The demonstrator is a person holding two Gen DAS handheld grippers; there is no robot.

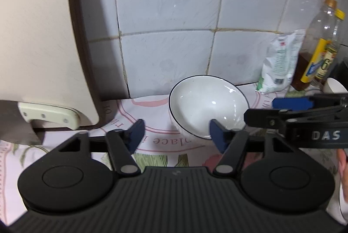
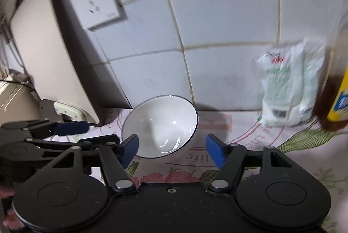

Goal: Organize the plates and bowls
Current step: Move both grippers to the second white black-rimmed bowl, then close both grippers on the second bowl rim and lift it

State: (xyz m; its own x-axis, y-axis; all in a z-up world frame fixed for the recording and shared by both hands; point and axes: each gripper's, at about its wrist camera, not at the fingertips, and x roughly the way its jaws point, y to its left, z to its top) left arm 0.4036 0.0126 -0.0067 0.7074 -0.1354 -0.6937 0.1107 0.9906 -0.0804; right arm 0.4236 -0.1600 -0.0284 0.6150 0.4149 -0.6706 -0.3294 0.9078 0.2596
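One bowl (image 1: pixel 208 104), two bottles (image 1: pixel 317 45).

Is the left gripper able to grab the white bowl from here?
Probably yes. The left gripper is open right beside the white bowl, one finger already over its rim, and nothing lies between them.

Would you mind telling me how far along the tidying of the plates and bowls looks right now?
Nothing looks done yet. One white bowl stands alone on the flowered cloth by the tiled wall. In hand: the left hand-held gripper and right hand-held gripper are both open around the bowl, holding nothing. Left: gripping the bowl and placing it; no plates or stacking place are in view.
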